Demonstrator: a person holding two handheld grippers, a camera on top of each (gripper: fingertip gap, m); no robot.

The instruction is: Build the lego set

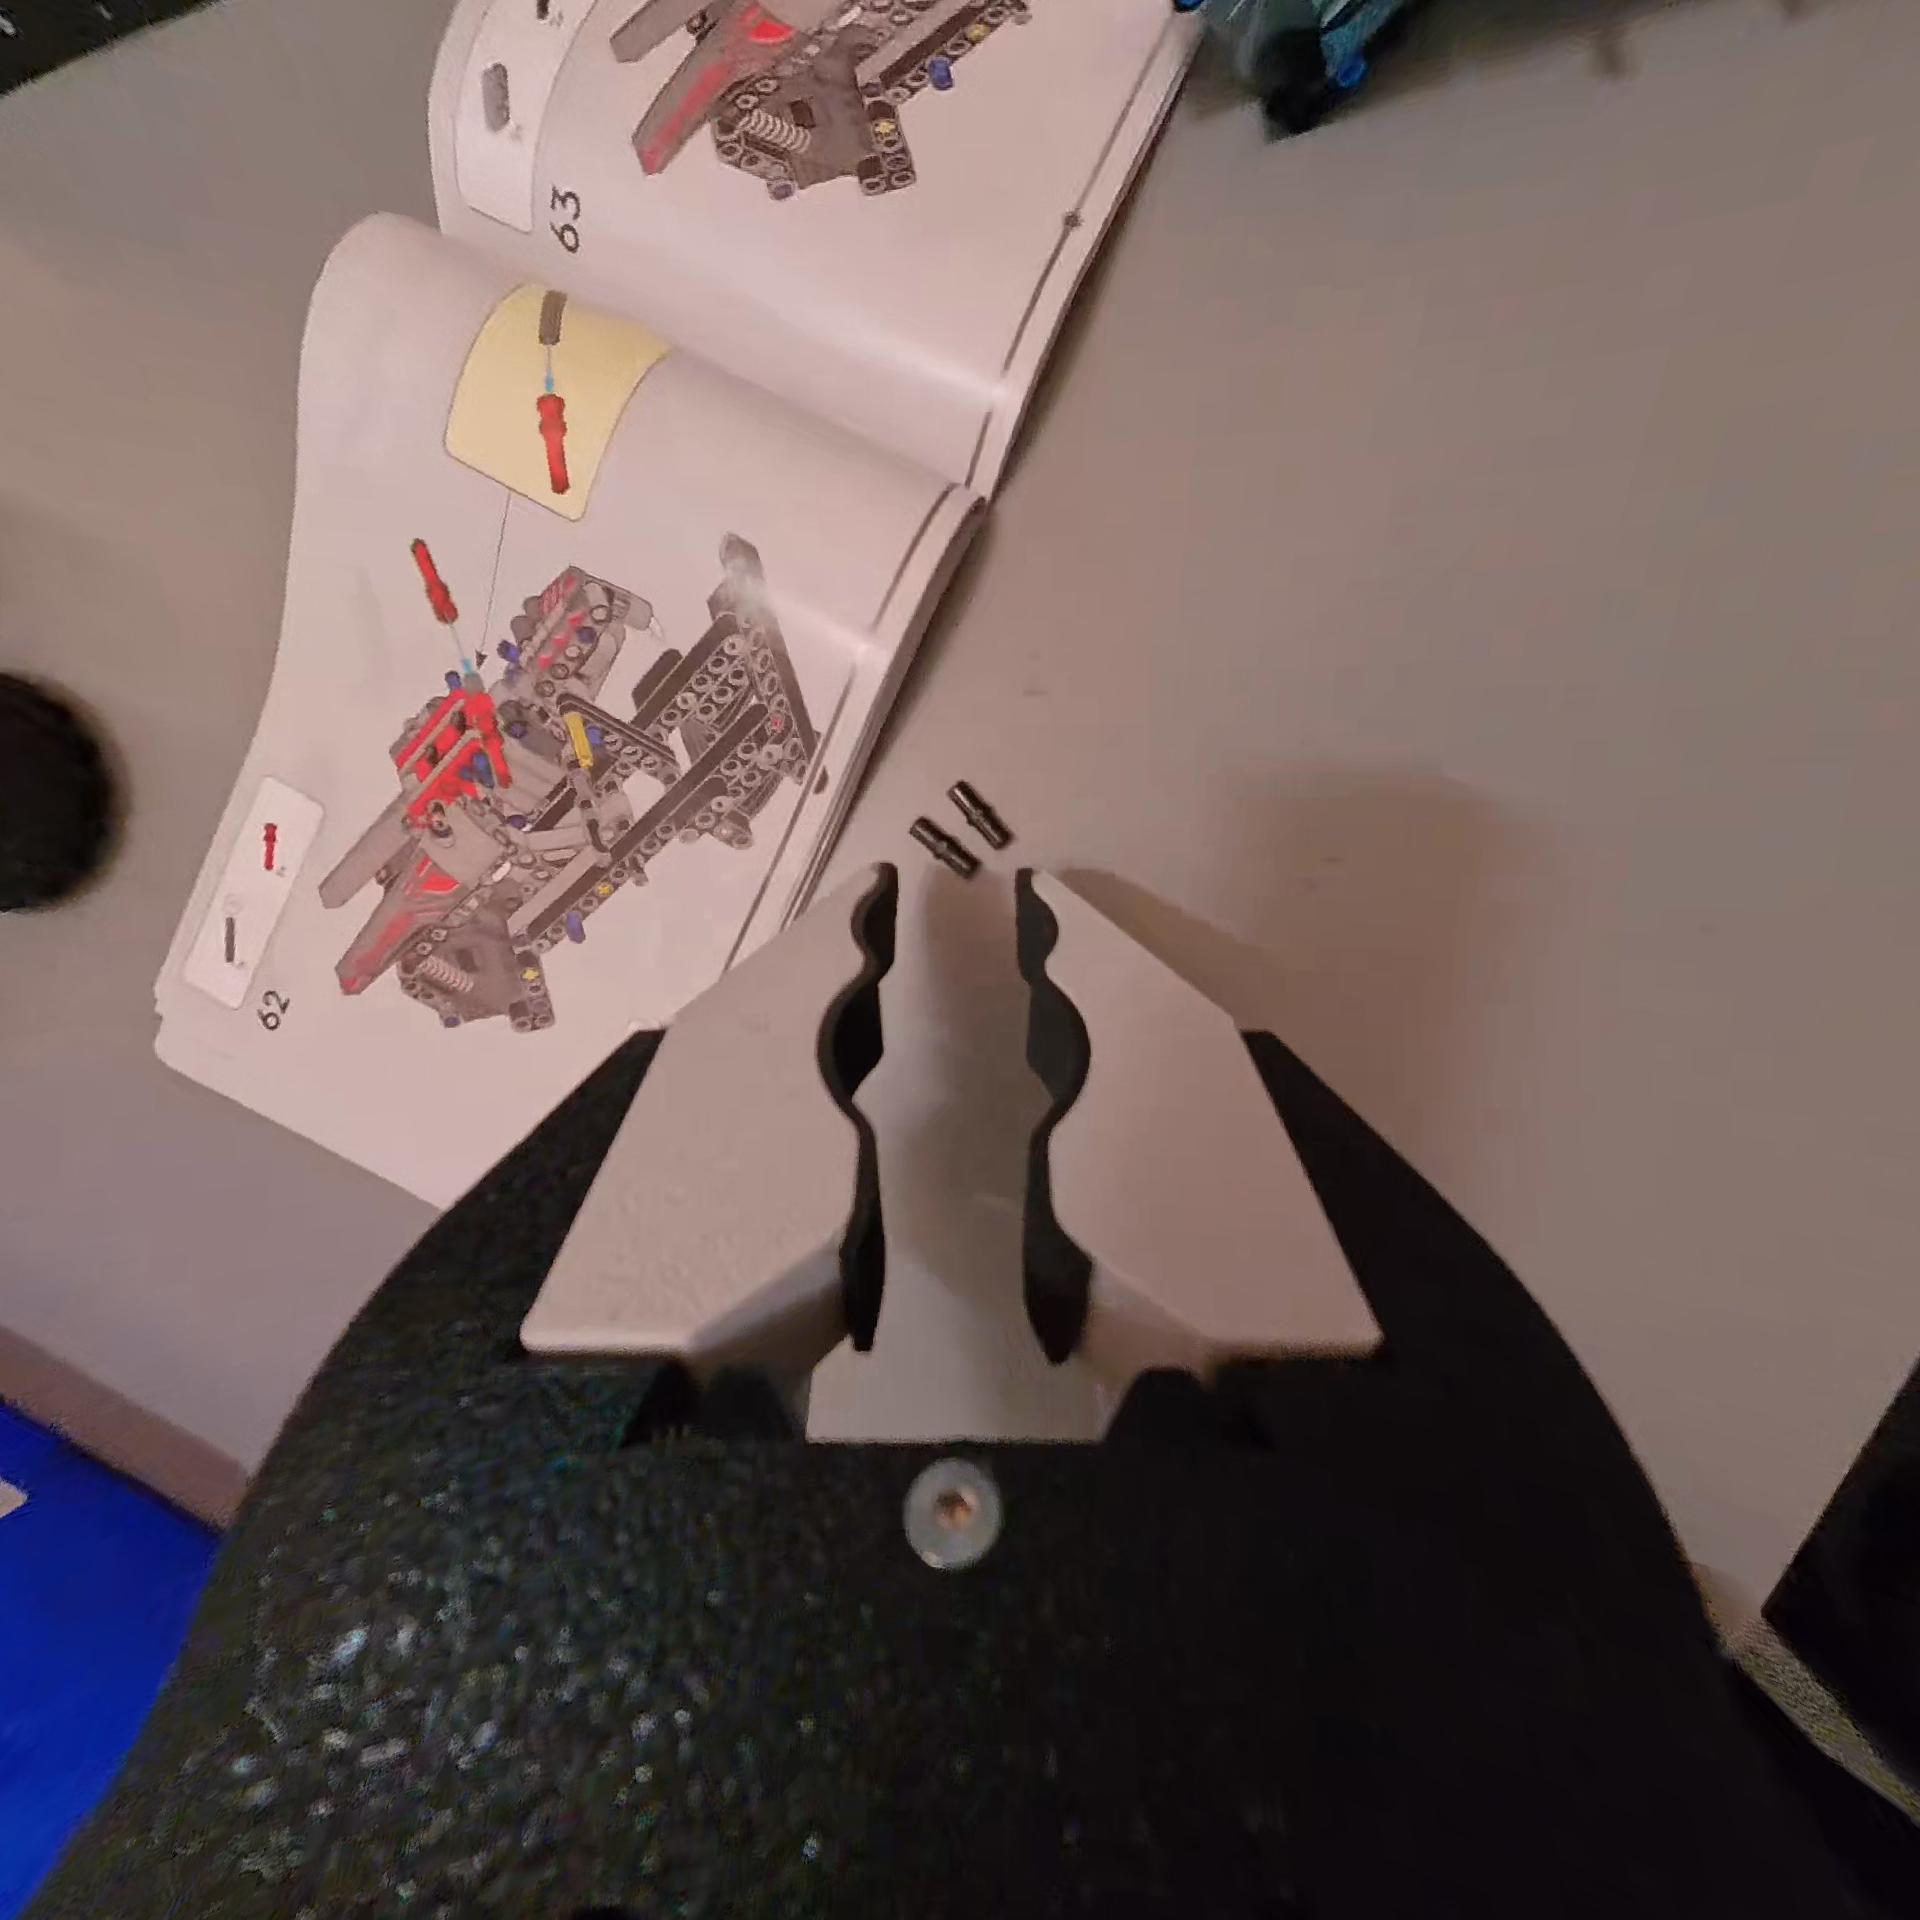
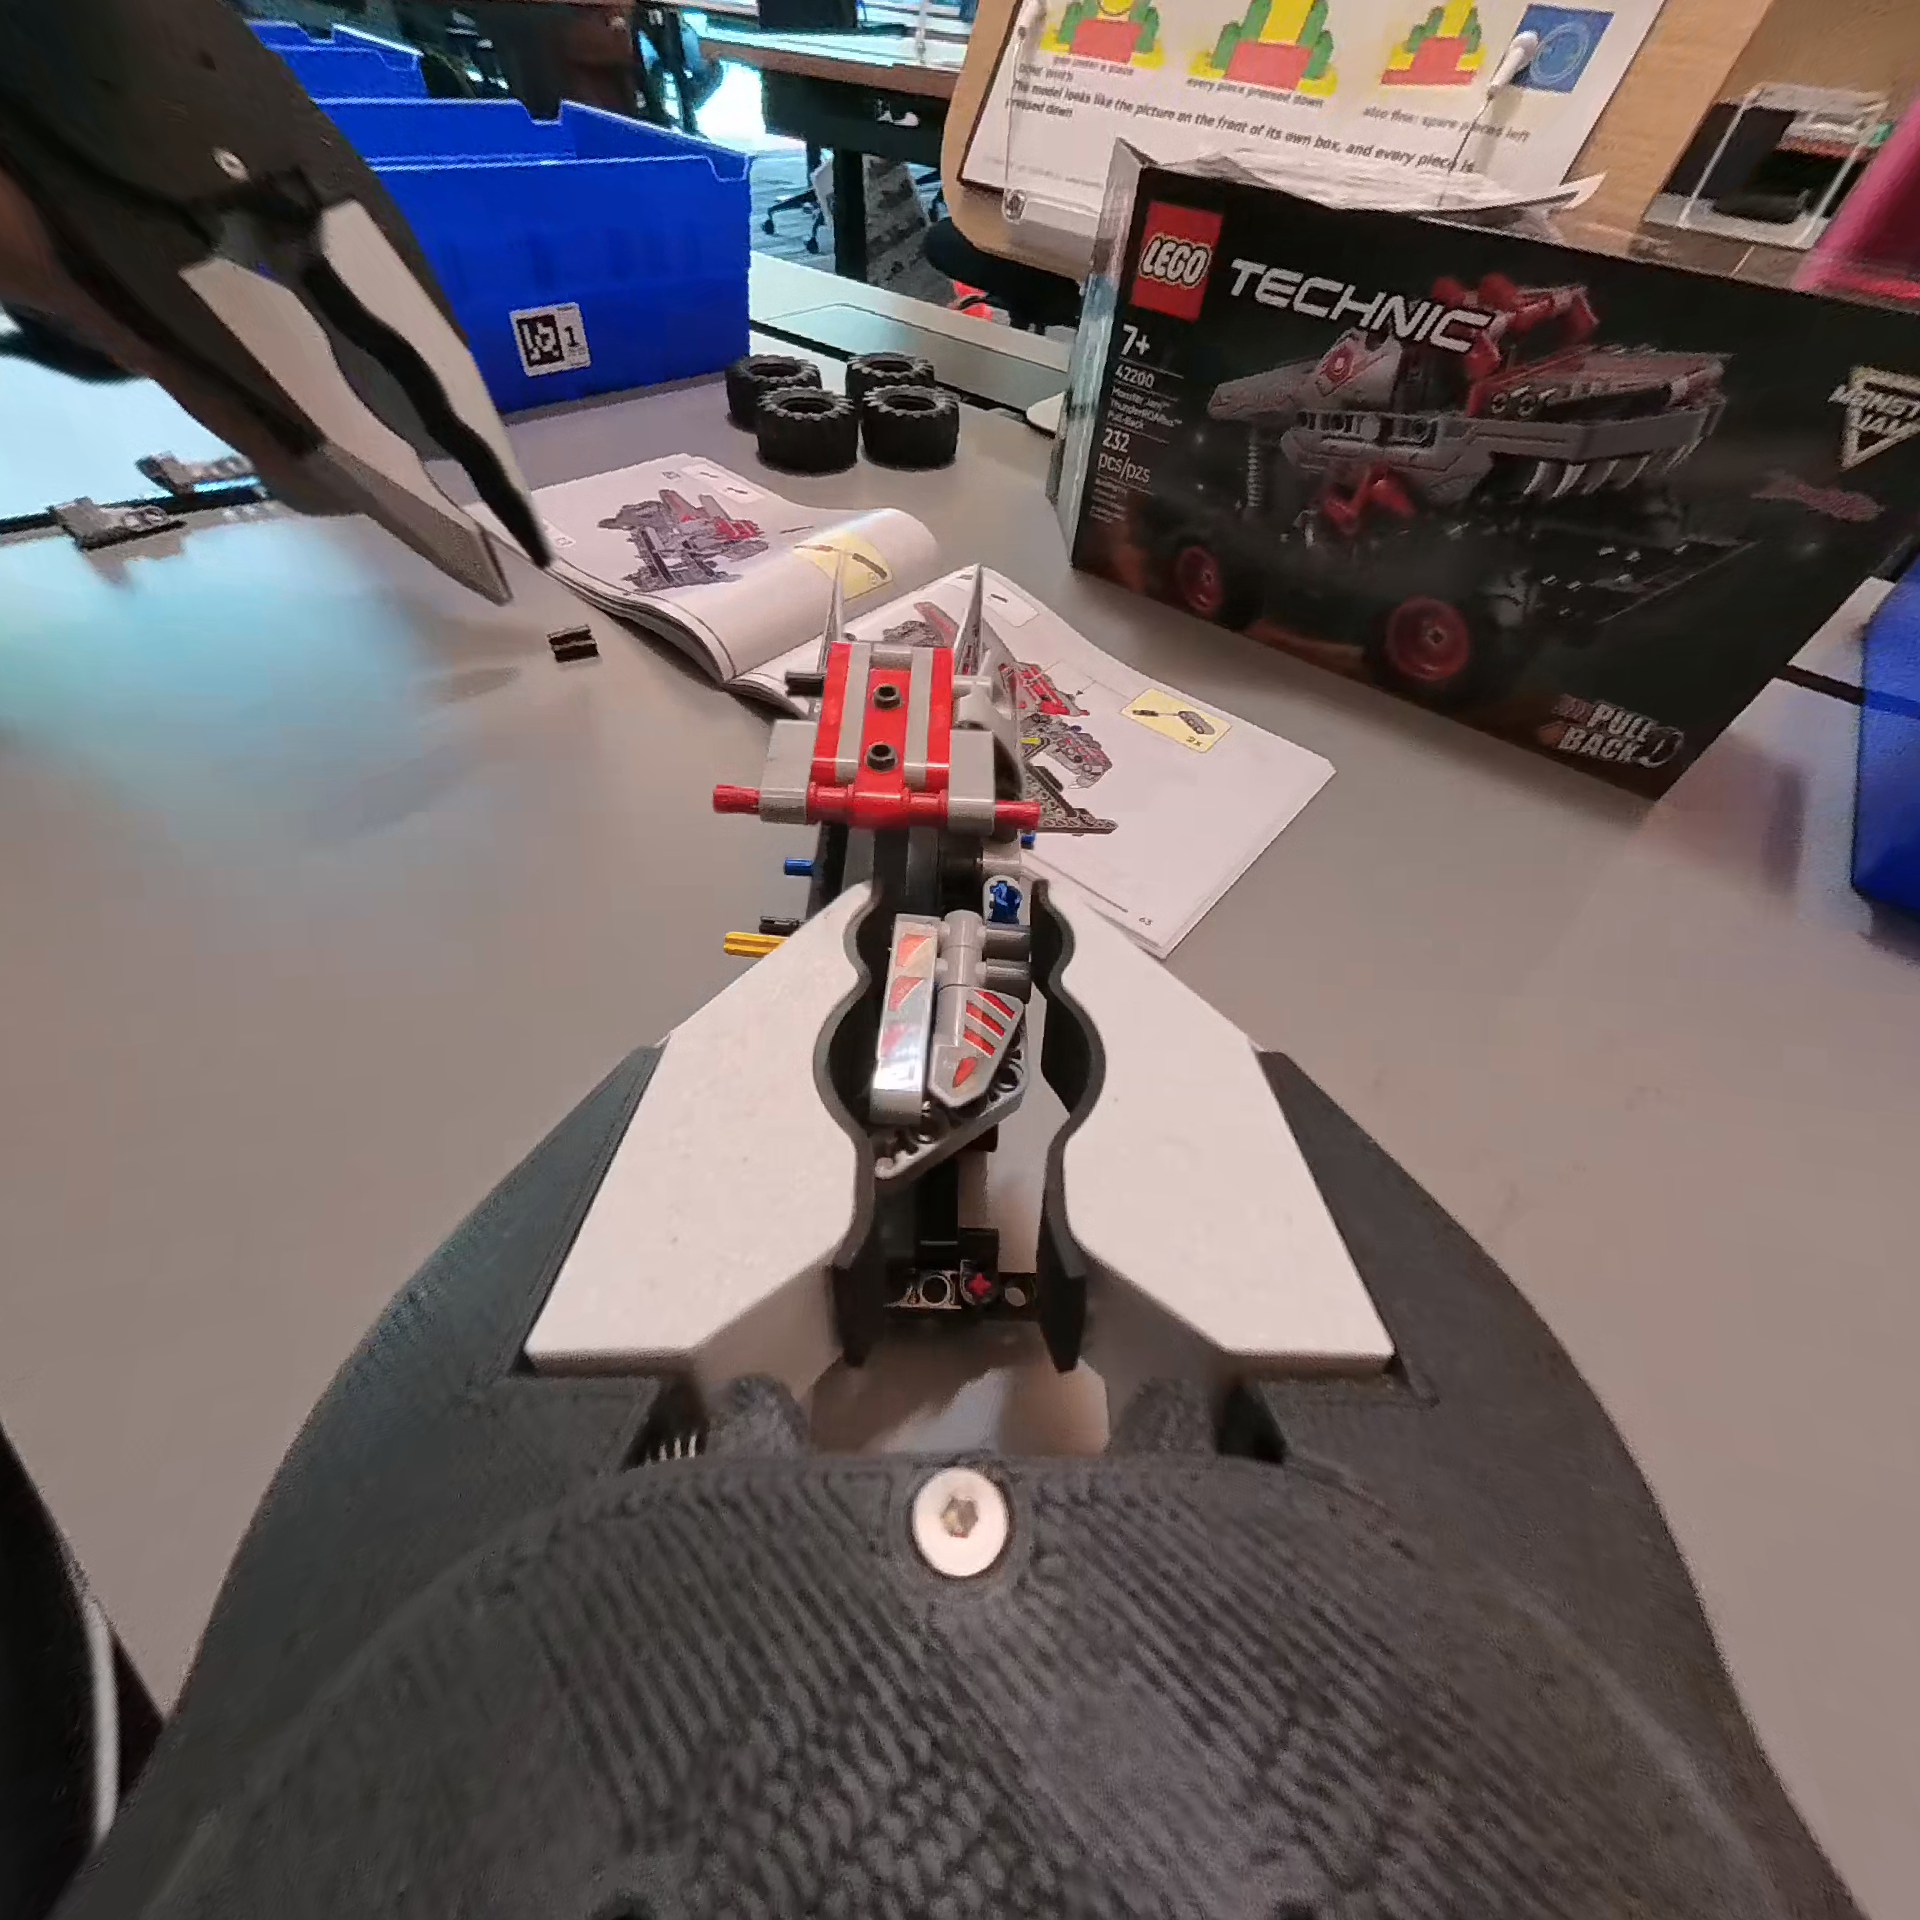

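Two small black pins (image 1: 961, 829) lie side by side on the grey table, just beyond my left gripper (image 1: 956, 883), which is open and empty and hovers above them. They also show in the right wrist view (image 2: 572, 643), below the left gripper (image 2: 525, 577). My right gripper (image 2: 951, 914) is shut on the red and grey lego model (image 2: 883, 758) and holds it above the table. The open instruction booklet (image 1: 582, 665) lies left of the pins; it also shows in the right wrist view (image 2: 1174, 810).
The lego set box (image 2: 1455, 468) stands at the right. Several black tyres (image 2: 842, 410) sit behind the booklet. Blue bins (image 2: 582, 229) stand at the back left. Small grey parts (image 2: 114, 514) lie at the far left. A black round thing (image 1: 47, 790) lies left of the booklet. Across from one pair of fingers to the other is roughly 25 centimeters.
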